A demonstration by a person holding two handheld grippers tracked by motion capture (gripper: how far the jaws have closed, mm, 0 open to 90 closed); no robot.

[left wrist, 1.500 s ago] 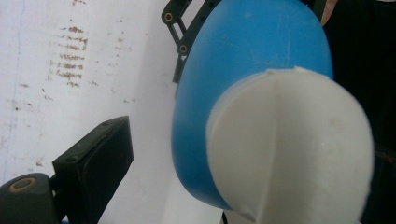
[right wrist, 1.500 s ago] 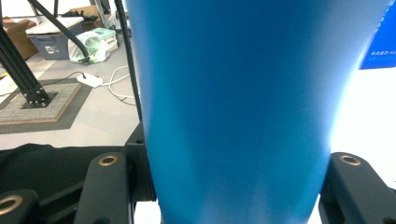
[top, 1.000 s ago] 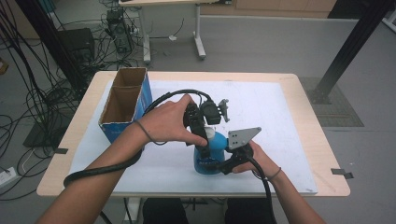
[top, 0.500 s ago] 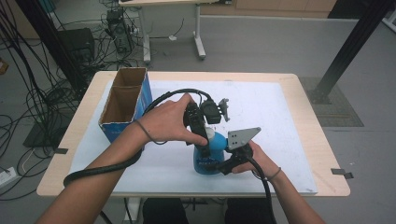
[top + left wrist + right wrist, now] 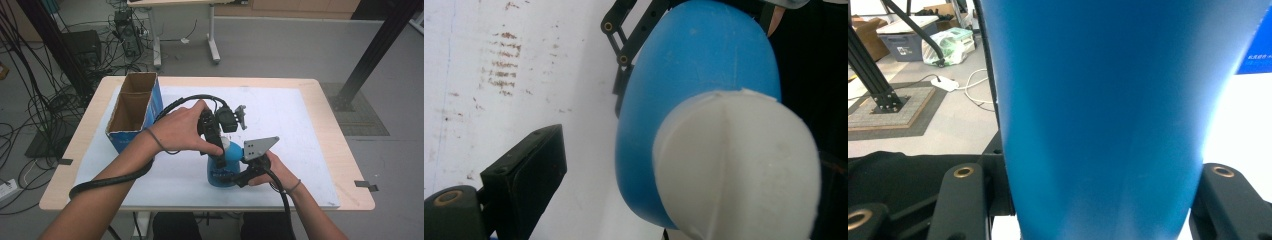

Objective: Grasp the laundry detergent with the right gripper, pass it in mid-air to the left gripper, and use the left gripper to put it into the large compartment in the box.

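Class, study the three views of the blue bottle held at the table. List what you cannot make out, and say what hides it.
- High view: the blue bottle is largely covered by the left hand and right gripper; its label is unreadable.
- Left gripper view: the white cap hides one jaw, so the left gripper's grip is unclear.
- Right gripper view: the bottle's top and base are cut off by the edges.
- High view: the cardboard box floor is shadowed.

No legible text anywhere.
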